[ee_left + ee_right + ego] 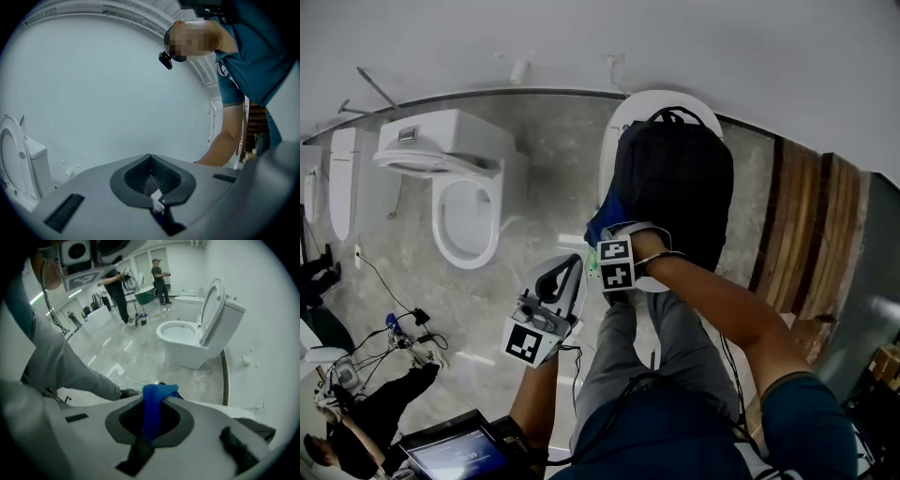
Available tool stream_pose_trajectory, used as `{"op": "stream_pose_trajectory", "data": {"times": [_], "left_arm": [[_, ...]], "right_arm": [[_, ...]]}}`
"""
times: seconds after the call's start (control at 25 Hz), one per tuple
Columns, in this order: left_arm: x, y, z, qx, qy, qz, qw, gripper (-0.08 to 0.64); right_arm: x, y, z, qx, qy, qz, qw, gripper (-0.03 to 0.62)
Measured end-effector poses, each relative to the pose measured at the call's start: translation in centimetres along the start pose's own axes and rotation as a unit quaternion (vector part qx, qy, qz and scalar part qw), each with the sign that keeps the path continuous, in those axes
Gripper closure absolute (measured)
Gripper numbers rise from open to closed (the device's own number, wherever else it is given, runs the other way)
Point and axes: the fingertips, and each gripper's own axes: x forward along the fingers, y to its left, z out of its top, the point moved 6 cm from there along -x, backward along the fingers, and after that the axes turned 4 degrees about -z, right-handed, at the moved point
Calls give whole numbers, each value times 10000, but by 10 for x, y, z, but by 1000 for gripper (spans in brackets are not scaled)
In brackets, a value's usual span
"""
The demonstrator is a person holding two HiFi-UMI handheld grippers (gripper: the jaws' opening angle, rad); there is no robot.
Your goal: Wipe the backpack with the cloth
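A black backpack (675,183) lies on a white rounded surface (619,122) ahead of me. My right gripper (614,246) is at the backpack's near left edge, shut on a bunched blue cloth (598,225). In the right gripper view the blue cloth (152,408) is pinched between the jaws of the right gripper (154,394) and pokes out past the tips. My left gripper (574,262) hangs to the left of the backpack, apart from it, jaws together. In its own view the left gripper (150,157) is shut, holds nothing and faces a bare white wall.
A white toilet (464,197) with its seat up stands to the left, also seen as the toilet (197,333). Cables (403,328) lie on the grey floor. People (115,282) stand farther off. A wooden panel (806,225) runs along the right. A screen (455,455) sits near my waist.
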Motion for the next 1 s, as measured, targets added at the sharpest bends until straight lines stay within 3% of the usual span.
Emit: {"op": "stream_pose_trajectory", "data": {"times": [0.12, 0.2, 0.28, 0.36, 0.48, 0.56, 0.76, 0.84, 0.92, 1.0], "left_arm": [[0, -4, -1, -13, -18, -64, 10000, 557], [1, -7, 0, -18, -23, -114, 9999, 557], [2, -9, 1, -18, 0, -163, 9999, 557], [3, -10, 1, -11, 32, -214, 9998, 557], [6, -13, 0, -1, 70, -299, 9995, 557], [11, -16, -1, 6, 95, -371, 9993, 557], [29, -22, -2, 17, 132, -543, 9984, 557], [36, -25, 0, 13, 158, -599, 9981, 557], [42, -27, 2, 19, 170, -645, 9978, 557], [47, -29, 3, 26, 157, -670, 9976, 557]], "right_arm": [[1, 35, -1, 561, -495, 153, 9971, 568], [0, 54, -7, 1157, -909, 125, 9890, 568], [-4, 67, -24, 1859, -1262, -120, 9744, 568], [-15, 73, -51, 2713, -1595, -480, 9480, 569], [-35, 85, -98, 3938, -2055, -1090, 8892, 569], [-47, 93, -130, 4584, -2265, -1607, 8443, 568], [-73, 108, -218, 6139, -2350, -2839, 6981, 569], [-82, 107, -246, 6509, -2336, -3212, 6470, 568], [-92, 102, -266, 6704, -2348, -3526, 6092, 568], [-100, 88, -282, 6786, -2391, -3752, 5844, 568]]}}
